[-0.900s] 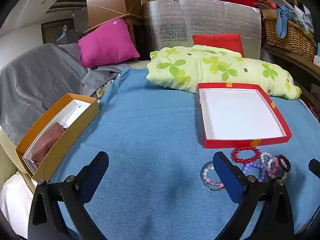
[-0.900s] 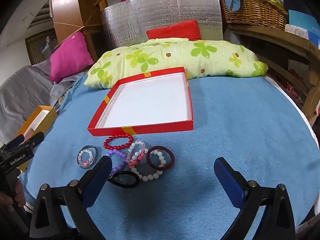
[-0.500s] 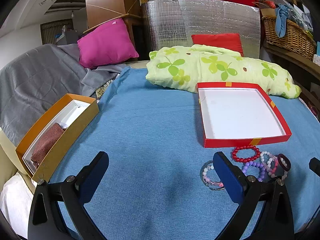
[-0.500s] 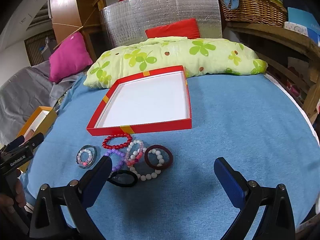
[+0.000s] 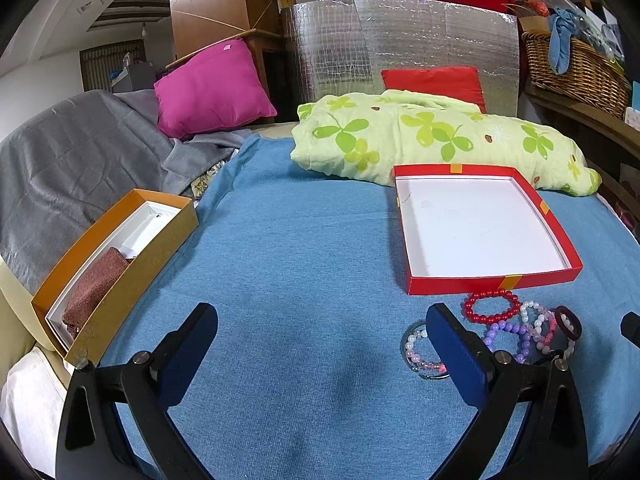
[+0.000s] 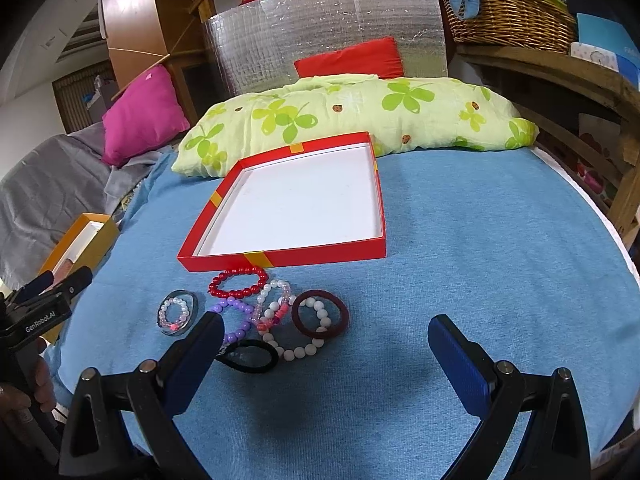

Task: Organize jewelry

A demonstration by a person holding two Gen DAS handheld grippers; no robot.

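An empty red box lid with a white inside [image 5: 480, 226] [image 6: 296, 204] lies on the blue cloth. Just in front of it sits a cluster of several bracelets: a red bead one [image 6: 239, 282] [image 5: 491, 307], a purple bead one [image 6: 236, 320], a white bead one [image 6: 304, 344], a dark maroon band [image 6: 320, 314], a black hair tie [image 6: 250, 356] and a pink-white one on a clear ring [image 6: 178, 312] [image 5: 420, 354]. My left gripper [image 5: 322, 350] hangs open left of the cluster. Open too, my right gripper [image 6: 326, 354] hovers just above its near edge.
An orange box [image 5: 116, 268] holding a brown cloth sits at the cloth's left edge. A green flowered pillow [image 6: 360, 112], a pink cushion [image 5: 212, 88] and a silver foil panel [image 5: 400, 44] stand behind. A wicker basket [image 6: 508, 12] rests on a wooden shelf at right.
Both views have crept slightly forward toward the bracelets and the red lid. Both grippers stay open and nothing has been touched.
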